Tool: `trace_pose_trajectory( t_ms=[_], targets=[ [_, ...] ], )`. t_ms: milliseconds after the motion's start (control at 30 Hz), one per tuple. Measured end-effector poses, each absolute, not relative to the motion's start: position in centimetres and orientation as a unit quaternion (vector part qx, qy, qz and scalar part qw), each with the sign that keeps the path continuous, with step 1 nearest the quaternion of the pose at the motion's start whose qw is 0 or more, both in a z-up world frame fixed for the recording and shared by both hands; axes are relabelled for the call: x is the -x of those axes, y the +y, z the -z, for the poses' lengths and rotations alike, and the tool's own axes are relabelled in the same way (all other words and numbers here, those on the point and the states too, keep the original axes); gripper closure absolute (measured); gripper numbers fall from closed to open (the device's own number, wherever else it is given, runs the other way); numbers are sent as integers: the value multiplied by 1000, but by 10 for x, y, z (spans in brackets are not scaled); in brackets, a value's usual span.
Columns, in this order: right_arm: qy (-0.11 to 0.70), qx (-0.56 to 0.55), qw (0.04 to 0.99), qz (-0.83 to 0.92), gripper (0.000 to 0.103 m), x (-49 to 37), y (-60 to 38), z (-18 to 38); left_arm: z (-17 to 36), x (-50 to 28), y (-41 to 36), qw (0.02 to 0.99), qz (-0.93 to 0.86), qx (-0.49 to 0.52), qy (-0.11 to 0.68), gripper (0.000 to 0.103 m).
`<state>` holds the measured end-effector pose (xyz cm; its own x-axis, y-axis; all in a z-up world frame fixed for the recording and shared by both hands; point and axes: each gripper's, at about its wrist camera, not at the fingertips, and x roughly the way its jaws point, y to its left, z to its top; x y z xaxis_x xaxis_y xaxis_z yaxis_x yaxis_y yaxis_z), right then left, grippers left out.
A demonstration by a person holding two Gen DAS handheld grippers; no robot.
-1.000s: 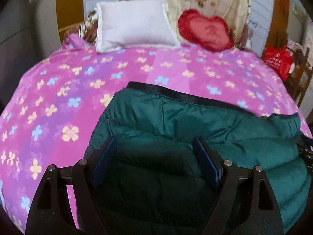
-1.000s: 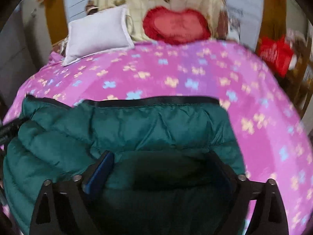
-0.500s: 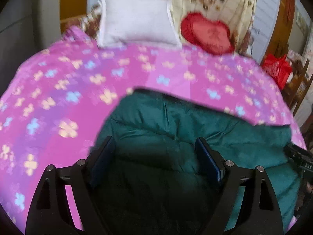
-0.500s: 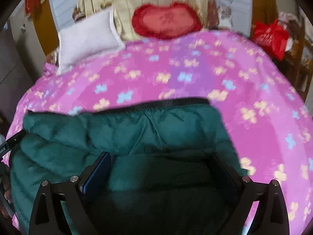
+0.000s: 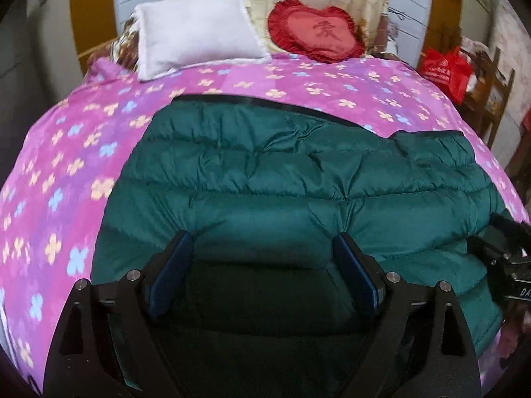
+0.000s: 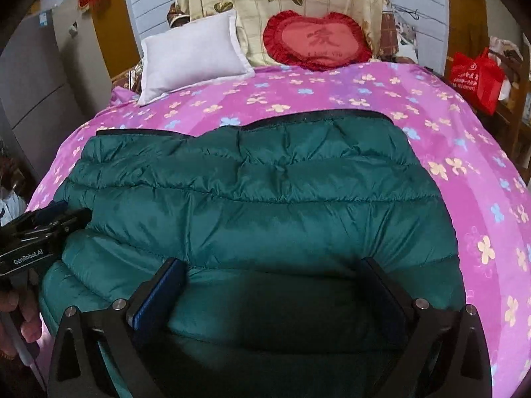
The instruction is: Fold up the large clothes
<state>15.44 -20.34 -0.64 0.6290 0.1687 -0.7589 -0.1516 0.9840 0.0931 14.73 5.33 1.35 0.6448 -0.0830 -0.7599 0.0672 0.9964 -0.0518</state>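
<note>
A dark green puffer jacket (image 5: 298,179) lies folded into a wide block on the pink flowered bedspread (image 5: 66,165); it also shows in the right wrist view (image 6: 265,192). Its black-trimmed edge faces the pillows. My left gripper (image 5: 262,248) is open, jaws wide, over the jacket's near left part. My right gripper (image 6: 272,275) is open over the near right part. Each gripper shows at the other view's edge: the right one (image 5: 507,265), the left one (image 6: 39,232). Nothing is held.
A white pillow (image 5: 195,36) and a red heart cushion (image 5: 315,33) lie at the head of the bed. A red bag (image 6: 478,76) sits on wooden furniture to the right. A grey cabinet (image 6: 33,83) stands on the left.
Both grippers have pulled back and up from the jacket, so more of it shows. The jacket lies flatter and spread toward the pillows. Both jaws stay open.
</note>
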Motion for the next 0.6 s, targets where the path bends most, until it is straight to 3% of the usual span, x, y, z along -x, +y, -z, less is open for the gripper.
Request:
trace_pose_trajectory(
  t_ms=[267, 400, 600],
  targets=[
    [329, -12, 943, -42, 0, -125, -247, -29, -36, -125, 112, 919, 74, 71, 380, 16],
    [371, -55, 926, -48, 0, -141, -282, -13, -12, -149, 159, 891, 47, 105, 438, 16],
    [423, -60, 904, -27, 0, -163, -295, 12, 5, -163, 170, 881, 56, 134, 450, 9]
  ],
)
